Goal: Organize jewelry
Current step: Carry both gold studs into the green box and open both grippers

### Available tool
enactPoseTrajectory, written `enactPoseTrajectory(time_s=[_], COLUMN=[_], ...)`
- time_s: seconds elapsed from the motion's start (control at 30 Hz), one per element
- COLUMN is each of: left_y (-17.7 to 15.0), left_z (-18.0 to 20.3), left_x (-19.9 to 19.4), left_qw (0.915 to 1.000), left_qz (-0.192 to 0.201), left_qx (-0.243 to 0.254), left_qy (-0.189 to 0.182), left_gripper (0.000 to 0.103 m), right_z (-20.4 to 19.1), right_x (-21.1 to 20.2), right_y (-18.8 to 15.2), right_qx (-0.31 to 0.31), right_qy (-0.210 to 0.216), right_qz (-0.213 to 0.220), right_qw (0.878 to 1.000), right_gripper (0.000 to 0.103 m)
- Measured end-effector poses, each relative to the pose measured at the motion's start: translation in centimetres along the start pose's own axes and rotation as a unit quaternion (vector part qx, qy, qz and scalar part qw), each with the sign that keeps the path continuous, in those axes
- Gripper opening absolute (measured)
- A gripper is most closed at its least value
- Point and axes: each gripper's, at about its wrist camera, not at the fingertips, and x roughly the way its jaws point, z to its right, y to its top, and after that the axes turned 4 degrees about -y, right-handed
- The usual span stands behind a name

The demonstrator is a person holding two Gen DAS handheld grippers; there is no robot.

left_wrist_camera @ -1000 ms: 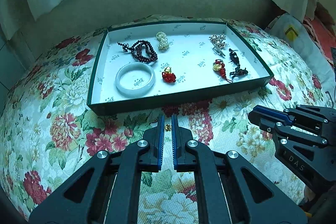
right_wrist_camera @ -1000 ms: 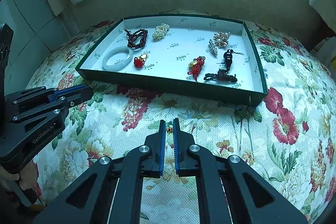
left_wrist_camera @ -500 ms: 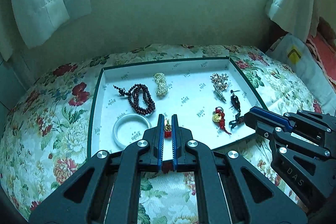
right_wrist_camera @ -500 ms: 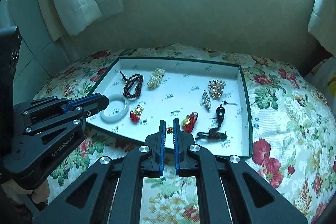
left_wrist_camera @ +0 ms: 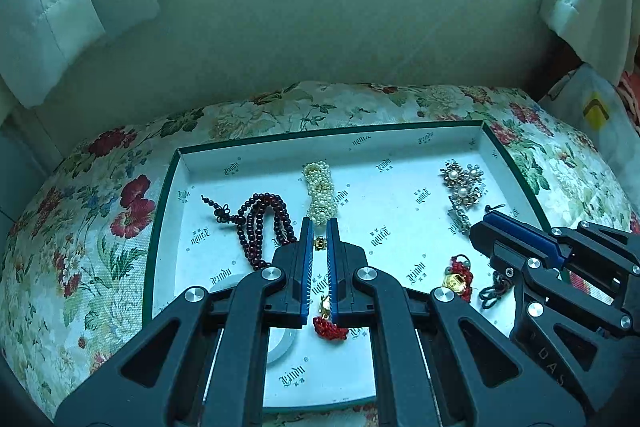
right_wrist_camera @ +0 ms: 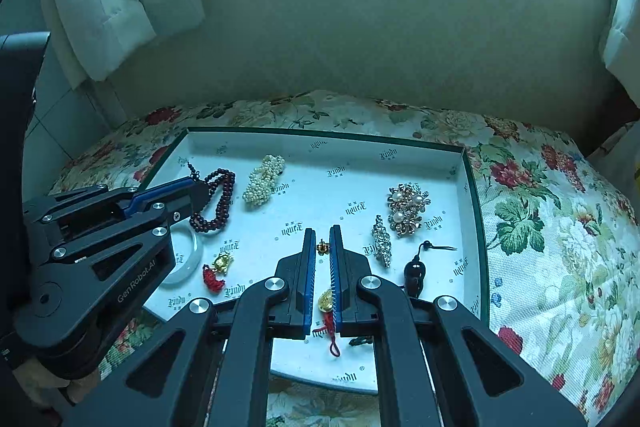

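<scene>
- The tray (left_wrist_camera: 168, 183), a shallow white box with a green rim, rests on a soft floral bed (left_wrist_camera: 80, 227). Risk: a downward press with either tool can tilt the tray on the yielding surface and shift the pieces laid out in it.
- The left gripper (left_wrist_camera: 319, 227) and the right gripper (right_wrist_camera: 322, 233) hover side by side above the tray. Risk: the two tools can collide if lowered together.
- The red bead bracelet (left_wrist_camera: 260, 223) and the pearl piece (left_wrist_camera: 320, 193) lie just beyond the left fingers (left_wrist_camera: 306, 259). Risk: a descent here can snag them.
- Each pair of fingers is nearly pressed together, pinching a small gold stud (left_wrist_camera: 319, 243) (right_wrist_camera: 321, 248) near the tips. Risk: the hold is slight; a jolt can drop a stud onto the patterned bed, where it is hard to find.
</scene>
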Motion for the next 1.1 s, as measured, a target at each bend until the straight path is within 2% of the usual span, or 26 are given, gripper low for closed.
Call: enactPoseTrajectory(time_s=[0.37, 0.77, 0.8, 0.87, 0.9, 0.93, 1.03, 1.07, 1.1], left_y=[-0.1, -0.4, -0.4, -0.4, -0.4, -0.5, -0.6, -0.6, -0.6], left_z=[-0.5, -0.9, -0.9, -0.9, -0.8, -0.9, -0.8, -0.8, -0.7], left_x=[5.1, 6.0, 6.0, 6.0, 5.9, 5.9, 5.7, 5.7, 5.6], left_qw=[0.9988, 0.9982, 0.9981, 0.9981, 0.9981, 0.9982, 0.9982, 0.9982, 0.9983], left_qz=[-0.044, -0.054, -0.054, -0.055, -0.055, -0.053, -0.053, -0.053, -0.052], left_qx=[-0.004, -0.010, -0.010, -0.010, -0.010, -0.010, -0.010, -0.011, -0.011], left_qy=[0.020, 0.025, 0.026, 0.025, 0.026, 0.027, 0.026, 0.026, 0.024], left_gripper=[0.007, 0.010, 0.013, 0.026, 0.038, 0.041, 0.042, 0.042, 0.045], right_z=[0.3, 1.0, 1.0, 0.9, 0.9, 0.9, 1.0, 0.9, 1.0], right_x=[5.0, 5.8, 5.8, 5.9, 5.9, 5.9, 5.8, 5.7, 5.6], right_y=[-0.2, -0.6, -0.6, -0.6, -0.7, -0.7, -0.7, -0.7, -0.7], right_qx=[-0.004, 0.007, 0.008, 0.009, 0.010, 0.011, 0.012, 0.013, 0.015], right_qy=[-0.012, -0.017, -0.016, -0.017, -0.017, -0.017, -0.017, -0.017, -0.017], right_qz=[-0.037, -0.042, -0.042, -0.042, -0.042, -0.042, -0.041, -0.040, -0.038], right_qw=[0.999, 0.999, 0.999, 0.999, 0.999, 0.999, 0.999, 0.999, 0.999], right_gripper=[0.007, 0.009, 0.009, 0.009, 0.009, 0.009, 0.010, 0.012, 0.028])
